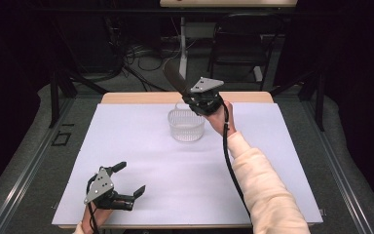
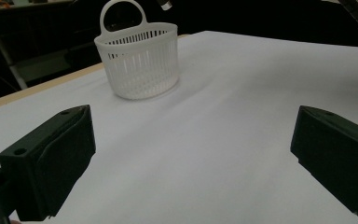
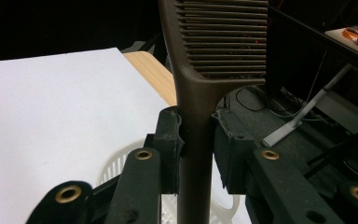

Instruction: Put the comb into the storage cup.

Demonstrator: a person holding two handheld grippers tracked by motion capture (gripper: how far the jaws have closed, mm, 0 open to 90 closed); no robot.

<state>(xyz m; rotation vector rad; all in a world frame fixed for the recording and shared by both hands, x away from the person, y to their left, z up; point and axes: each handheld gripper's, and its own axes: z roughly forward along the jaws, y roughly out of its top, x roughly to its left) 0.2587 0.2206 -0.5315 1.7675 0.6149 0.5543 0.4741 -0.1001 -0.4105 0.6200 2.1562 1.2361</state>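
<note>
A dark brown comb (image 1: 174,78) (image 3: 214,46) stands nearly upright with its teeth end up, and my right gripper (image 1: 187,95) (image 3: 198,140) is shut on its handle. The comb hangs just above the far rim of a white slatted plastic basket (image 1: 186,125) (image 3: 116,163) that stands at the back middle of the table. In the left gripper view the basket (image 2: 140,63) shows a loop handle and sits far ahead. My left gripper (image 1: 129,179) (image 2: 191,154) rests low at the front left, jaws wide open, nothing between them.
A white sheet (image 1: 141,146) covers the table, with a wooden edge (image 1: 136,97) along the far side. Beyond the table are a dark folding chair (image 1: 238,44), a white stand post (image 1: 182,44) and cables on the floor.
</note>
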